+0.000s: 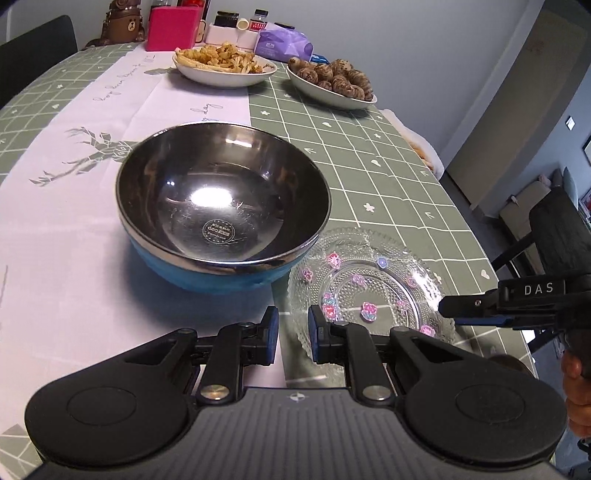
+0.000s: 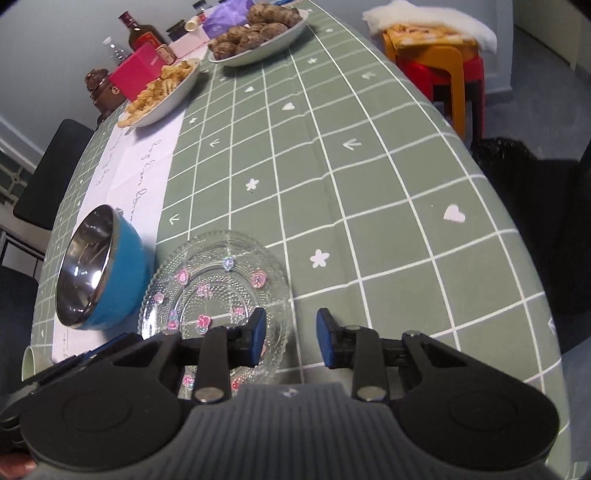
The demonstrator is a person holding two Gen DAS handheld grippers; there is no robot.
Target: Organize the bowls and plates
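Observation:
A blue bowl (image 1: 221,206) with a shiny steel inside stands on the tablecloth, and it also shows at the left of the right wrist view (image 2: 107,273). A clear glass plate (image 1: 365,284) with pink and purple flower stickers lies just right of it, touching or nearly touching it; it also shows in the right wrist view (image 2: 218,280). My left gripper (image 1: 293,334) is open and empty at the plate's near left rim. My right gripper (image 2: 291,339) is open and empty, its fingers either side of the plate's near right rim. It shows from the side in the left wrist view (image 1: 448,308).
At the far end stand a white dish of fried food (image 1: 225,64), a white dish of brown round food (image 1: 332,83), a pink box (image 1: 171,27), jars and a bottle (image 2: 142,33). Orange and red stools (image 2: 436,62) stand beyond the table's right edge. A chair (image 2: 51,173) is at the left.

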